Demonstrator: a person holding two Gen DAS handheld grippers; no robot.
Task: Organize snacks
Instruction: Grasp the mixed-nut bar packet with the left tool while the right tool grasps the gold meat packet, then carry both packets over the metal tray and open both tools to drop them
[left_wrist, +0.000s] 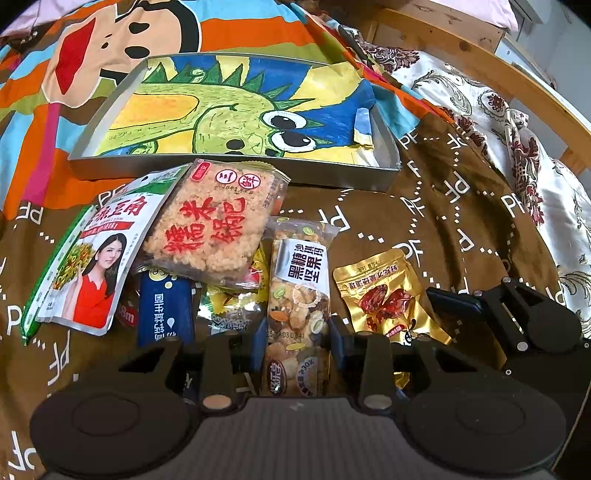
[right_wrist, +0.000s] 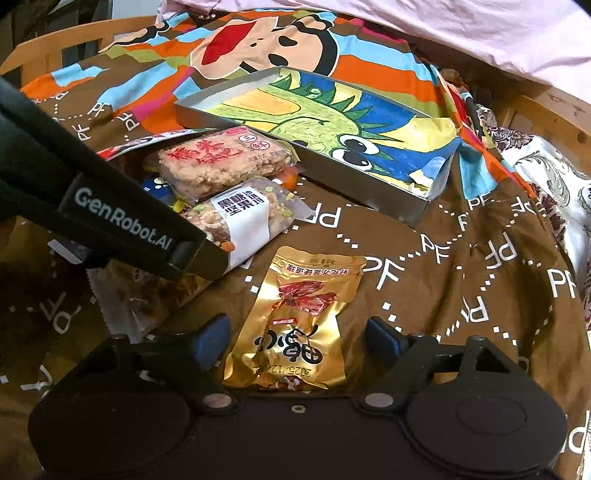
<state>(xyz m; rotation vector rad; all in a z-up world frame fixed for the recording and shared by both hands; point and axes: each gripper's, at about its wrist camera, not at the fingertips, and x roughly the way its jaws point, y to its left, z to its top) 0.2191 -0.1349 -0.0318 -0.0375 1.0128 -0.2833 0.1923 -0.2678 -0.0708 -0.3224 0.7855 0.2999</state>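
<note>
Nearest the left claw (left_wrist: 297, 341), the nut bar (left_wrist: 295, 295) in its clear wrapper lies flat on the brown blanket (left_wrist: 443, 229) of the bed. The blue pads stand on either side of the bar's lower half, close to the wrapper; I cannot tell whether they already press it. The bar's long axis runs straight away from the claw, its white label toward the far end, so the pads sit across the narrow width, which is the right way to take it. To do this well, I would close squarely on the firm block, not the loose crimped end, and lift straight up so the yellow packets just to its left are not dragged.

The right claw (right_wrist: 297, 339) stands wide around the near end of the gold pouch (right_wrist: 299, 314), pads apart from the foil on both sides. The pouch lies flat, long axis away from the claw and leaning slightly right, its sealed top at the far end. Foil is slippery, so a grip on the filled middle seems safer than on the edge.

Farther off, the rice cracker pack (left_wrist: 210, 225) rests tilted on other packets, beside the white bag (left_wrist: 96, 258). Beyond them the shallow grey box (left_wrist: 236, 168) lies open and holds no snacks, its near wall just behind the pile.
</note>
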